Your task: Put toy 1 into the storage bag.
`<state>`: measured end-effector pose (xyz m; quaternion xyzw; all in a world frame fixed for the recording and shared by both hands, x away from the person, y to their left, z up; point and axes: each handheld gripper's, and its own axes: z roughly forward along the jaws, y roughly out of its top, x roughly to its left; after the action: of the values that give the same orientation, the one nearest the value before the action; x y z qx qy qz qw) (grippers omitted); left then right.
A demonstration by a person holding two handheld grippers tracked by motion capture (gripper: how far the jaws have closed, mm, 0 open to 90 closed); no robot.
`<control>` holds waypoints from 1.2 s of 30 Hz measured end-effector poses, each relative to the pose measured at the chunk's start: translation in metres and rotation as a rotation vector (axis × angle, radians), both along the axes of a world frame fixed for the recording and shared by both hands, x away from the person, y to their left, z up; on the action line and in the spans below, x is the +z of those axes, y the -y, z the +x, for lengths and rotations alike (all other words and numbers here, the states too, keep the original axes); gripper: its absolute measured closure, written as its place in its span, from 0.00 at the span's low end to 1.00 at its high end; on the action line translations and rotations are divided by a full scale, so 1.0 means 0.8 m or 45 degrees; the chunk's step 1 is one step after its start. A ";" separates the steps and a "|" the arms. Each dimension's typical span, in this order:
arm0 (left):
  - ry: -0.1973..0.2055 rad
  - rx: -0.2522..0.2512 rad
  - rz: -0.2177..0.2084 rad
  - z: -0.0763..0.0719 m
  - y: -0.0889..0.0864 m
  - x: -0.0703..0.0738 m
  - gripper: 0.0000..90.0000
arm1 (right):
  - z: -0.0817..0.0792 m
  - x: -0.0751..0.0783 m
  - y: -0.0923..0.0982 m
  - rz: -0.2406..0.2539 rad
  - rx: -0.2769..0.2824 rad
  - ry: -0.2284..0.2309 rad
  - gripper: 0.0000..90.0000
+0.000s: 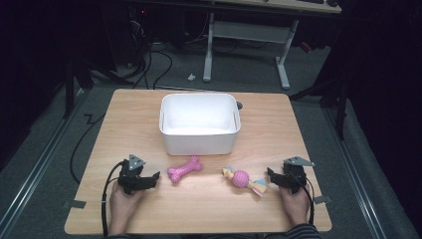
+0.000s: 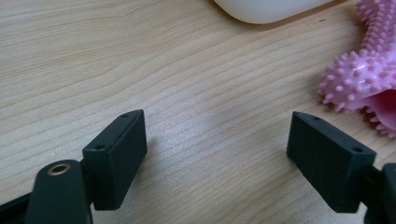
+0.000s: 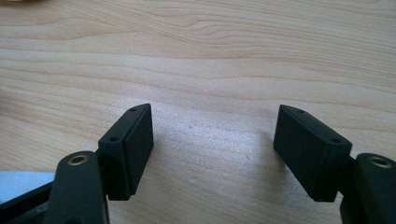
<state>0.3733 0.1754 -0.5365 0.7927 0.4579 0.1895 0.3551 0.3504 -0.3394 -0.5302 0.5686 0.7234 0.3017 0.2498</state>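
While both grippers rest with jaws spread and empty, the left gripper (image 1: 152, 178) should slide squarely over the pink bone (image 1: 184, 170) before closing, then lift toward the white tub (image 1: 199, 142).

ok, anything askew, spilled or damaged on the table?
Nothing stands out. The white bin sits upright, the pink bone toy and rope ball toy lie intact before it, apart from both grippers.

This looks like a lab or recording room. A light wooden table (image 1: 278, 124) stands on grey carpet (image 1: 45, 149). Behind the table, black cables (image 1: 159, 64) trail across the floor beside a white-legged desk frame (image 1: 249, 45), and dark equipment stands left of that frame.
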 end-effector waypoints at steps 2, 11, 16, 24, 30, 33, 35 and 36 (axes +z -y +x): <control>0.001 -0.002 0.005 0.000 0.000 0.000 0.23 | 0.000 0.000 0.000 -0.002 0.008 0.000 0.32; 0.004 0.002 0.015 0.002 0.001 0.000 0.23 | 0.000 0.000 -0.002 -0.001 0.024 0.000 0.32; 0.000 -0.003 0.016 0.002 0.000 0.001 0.25 | -0.001 0.000 -0.003 -0.003 0.030 -0.001 0.32; -0.002 0.008 0.019 0.002 0.000 0.001 0.26 | -0.001 0.000 -0.004 -0.004 0.041 0.001 0.32; -0.021 0.009 -0.020 0.001 -0.006 0.004 0.28 | -0.001 0.000 -0.004 -0.003 0.041 0.000 0.32; -0.033 0.004 -0.027 -0.001 -0.008 0.005 0.29 | -0.001 0.000 -0.004 -0.003 0.041 0.000 0.32; -0.040 -0.004 -0.026 -0.002 -0.008 0.006 0.29 | -0.001 0.000 -0.004 -0.003 0.041 0.000 0.32; -0.042 -0.007 -0.031 -0.003 -0.007 0.006 0.29 | -0.001 0.000 -0.004 -0.003 0.041 0.001 0.32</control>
<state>0.3709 0.1814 -0.5314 0.7925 0.4639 0.1699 0.3574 0.3495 -0.3364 -0.5302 0.5564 0.7328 0.3050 0.2457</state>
